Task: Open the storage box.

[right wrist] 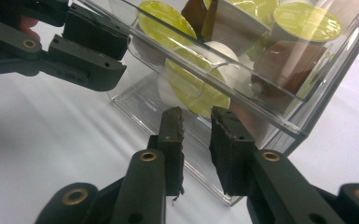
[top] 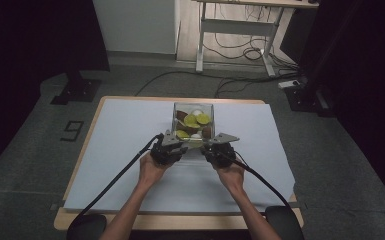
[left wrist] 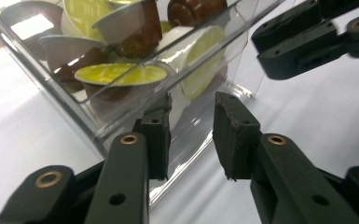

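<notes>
A clear plastic box (top: 193, 104) of coffee capsules (top: 190, 120) with yellow-green, brown and white tops stands at the table's middle. Both grippers meet its near side. In the left gripper view my left gripper (left wrist: 192, 100) has the box's clear near wall (left wrist: 242, 70) between its pads, with a visible gap on each side. My right gripper (right wrist: 196, 112) has narrower jaws, set on the box's near wall (right wrist: 261, 114). From above, the left gripper (top: 181, 143) sits at the near left corner and the right gripper (top: 207, 145) at the near right corner.
A white sheet (top: 130, 130) covers the wooden table (top: 90, 220). Black cables trail from both grippers toward the near edge. Beyond the table are a desk frame (top: 200, 45) and floor cables. The sheet lies bare on both sides of the box.
</notes>
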